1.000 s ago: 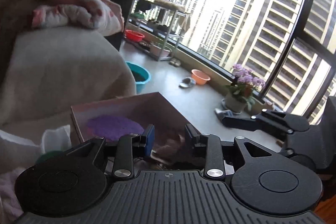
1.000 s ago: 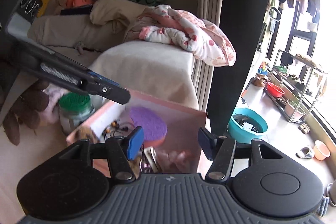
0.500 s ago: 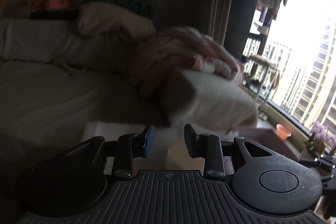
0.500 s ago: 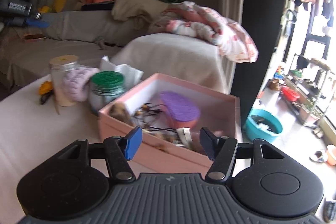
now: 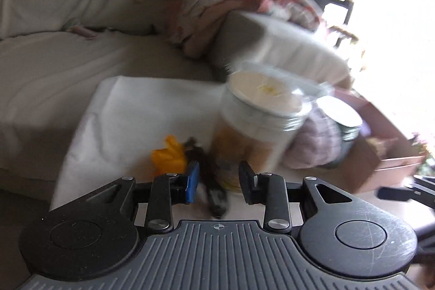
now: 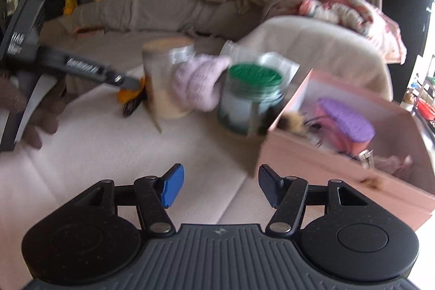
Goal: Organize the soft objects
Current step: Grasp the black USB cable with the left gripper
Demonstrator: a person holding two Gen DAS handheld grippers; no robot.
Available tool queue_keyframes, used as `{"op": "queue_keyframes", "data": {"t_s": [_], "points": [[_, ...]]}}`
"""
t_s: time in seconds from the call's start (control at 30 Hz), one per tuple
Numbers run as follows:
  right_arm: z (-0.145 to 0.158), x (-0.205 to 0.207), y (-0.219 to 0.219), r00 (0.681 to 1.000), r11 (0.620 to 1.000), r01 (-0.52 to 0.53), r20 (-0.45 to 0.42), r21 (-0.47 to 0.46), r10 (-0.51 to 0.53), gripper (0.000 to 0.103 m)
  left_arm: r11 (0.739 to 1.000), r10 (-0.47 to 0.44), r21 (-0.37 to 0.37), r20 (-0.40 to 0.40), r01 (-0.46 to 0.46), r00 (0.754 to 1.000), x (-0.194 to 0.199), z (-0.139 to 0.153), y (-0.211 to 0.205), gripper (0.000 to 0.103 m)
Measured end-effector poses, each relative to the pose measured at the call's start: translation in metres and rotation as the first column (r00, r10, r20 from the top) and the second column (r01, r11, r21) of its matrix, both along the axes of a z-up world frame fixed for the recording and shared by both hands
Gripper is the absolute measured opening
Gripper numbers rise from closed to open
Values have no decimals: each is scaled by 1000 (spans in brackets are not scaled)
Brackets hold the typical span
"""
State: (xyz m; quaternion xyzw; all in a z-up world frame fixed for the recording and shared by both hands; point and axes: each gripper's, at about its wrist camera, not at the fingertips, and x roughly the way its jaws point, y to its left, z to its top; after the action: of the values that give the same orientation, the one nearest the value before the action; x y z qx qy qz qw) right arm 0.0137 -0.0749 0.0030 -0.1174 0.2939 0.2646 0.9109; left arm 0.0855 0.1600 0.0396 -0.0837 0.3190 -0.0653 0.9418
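Observation:
A pink box (image 6: 339, 167) stands on the white table at the right and holds a purple pad (image 6: 344, 120) and small items. A lilac knitted soft piece (image 6: 198, 84) leans between a cream-lidded jar (image 6: 167, 83) and a green-lidded jar (image 6: 251, 102). A yellow soft item (image 5: 167, 155) and a dark tuft (image 5: 201, 154) lie left of the cream-lidded jar (image 5: 258, 127). My left gripper (image 5: 217, 181) is open and empty, close over the dark tuft. My right gripper (image 6: 218, 186) is open and empty above bare table. The left gripper also shows in the right wrist view (image 6: 81, 67).
A grey sofa (image 6: 136, 15) with pillows and a pink blanket (image 6: 348, 10) runs behind the table. The table's left edge (image 5: 73, 140) drops toward the sofa. A bright window lies to the right.
The left gripper has swung from the window and box to the jars and the yellow item. The right gripper has pulled back from the box and turned left. Both stay open.

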Motion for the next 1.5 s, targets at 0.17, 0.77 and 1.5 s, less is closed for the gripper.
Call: {"op": "queue_keyframes", "data": {"t_s": [0.17,0.77,1.5], "points": [[-14,3,5,999,1000,-6,-42,-19,5,61,999,42,12,-29,-42,999,8,-14,5,38],[9,24,79,987,984,-156,30,-81,159,40,995,-24,-97,-11,23,1000,-9,-20,12,24],[-6,17,134,962,957,-274,-35,-92,272,29,995,-80,-45,71,83,994,-47,5,54,13]]}}
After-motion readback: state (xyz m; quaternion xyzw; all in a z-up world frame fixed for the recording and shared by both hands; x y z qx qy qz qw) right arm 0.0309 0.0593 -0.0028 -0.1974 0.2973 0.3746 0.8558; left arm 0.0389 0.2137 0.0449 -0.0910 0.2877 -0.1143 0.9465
